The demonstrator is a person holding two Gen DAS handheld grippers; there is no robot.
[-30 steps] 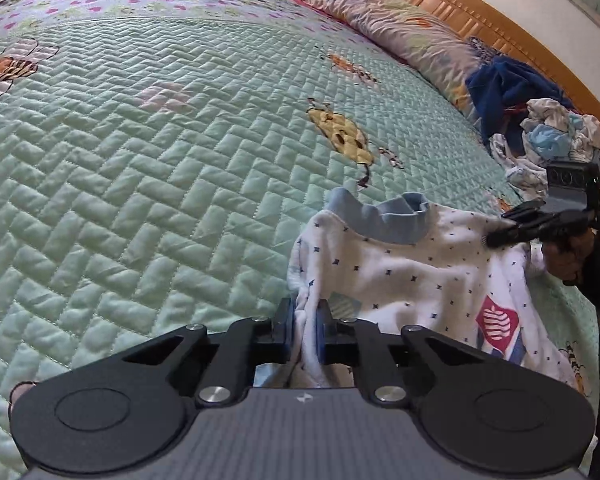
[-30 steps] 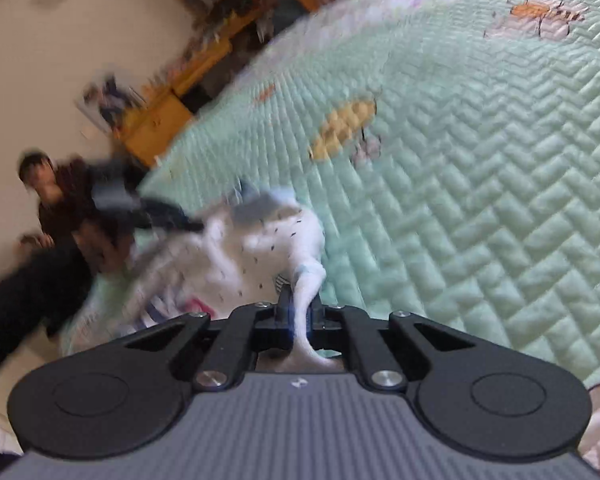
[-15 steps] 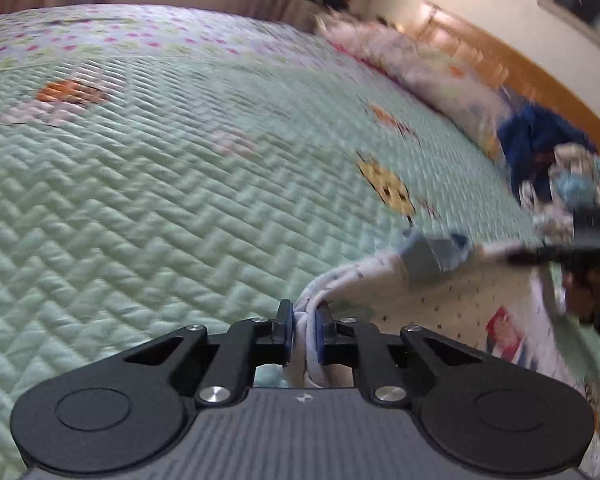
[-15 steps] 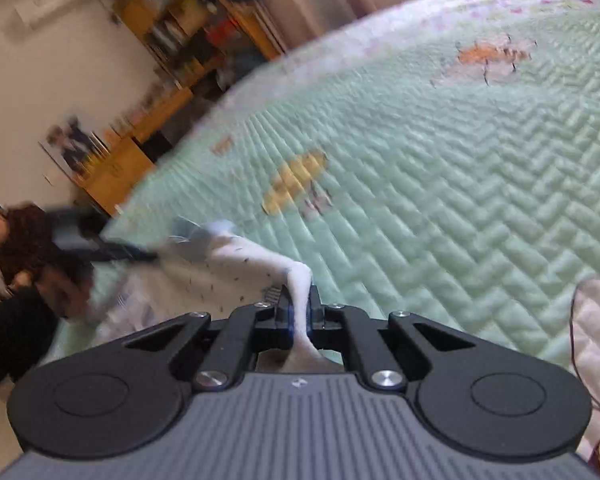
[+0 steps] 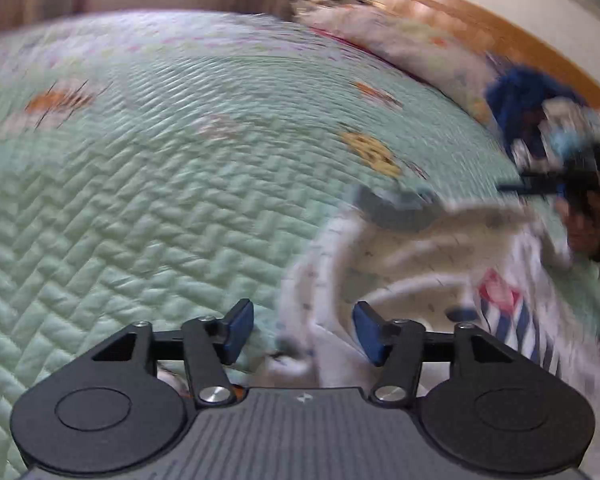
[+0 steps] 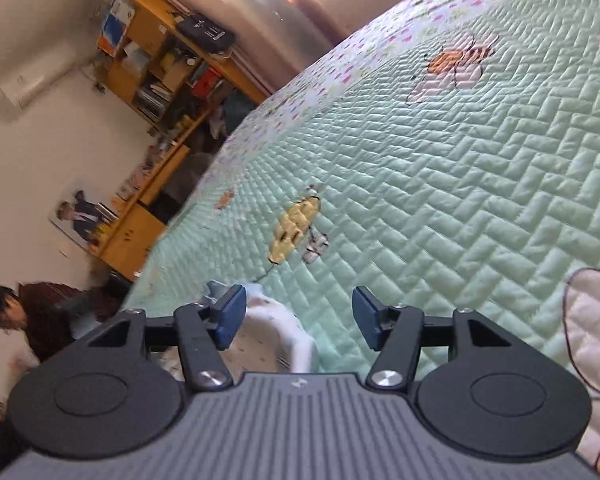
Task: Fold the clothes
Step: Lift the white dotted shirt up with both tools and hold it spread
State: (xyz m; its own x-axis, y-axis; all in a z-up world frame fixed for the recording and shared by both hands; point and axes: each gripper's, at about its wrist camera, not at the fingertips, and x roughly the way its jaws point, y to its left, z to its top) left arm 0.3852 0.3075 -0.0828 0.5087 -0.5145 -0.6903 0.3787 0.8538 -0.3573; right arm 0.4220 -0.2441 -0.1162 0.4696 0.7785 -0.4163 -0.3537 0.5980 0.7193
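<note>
The white printed top (image 5: 420,264) is lying on the green quilted bed cover (image 5: 140,200), near the bed's near edge, collar pointing toward the middle — spread, it seems, so it can be folded flat. The left gripper (image 5: 302,332) is hovering right over its shoulder edge; the jaws have just been opening and now stand wide, cloth between them but unpressed. The right gripper (image 6: 298,318) has likewise just been opening, fabric lying loose below its wide jaws.
</note>
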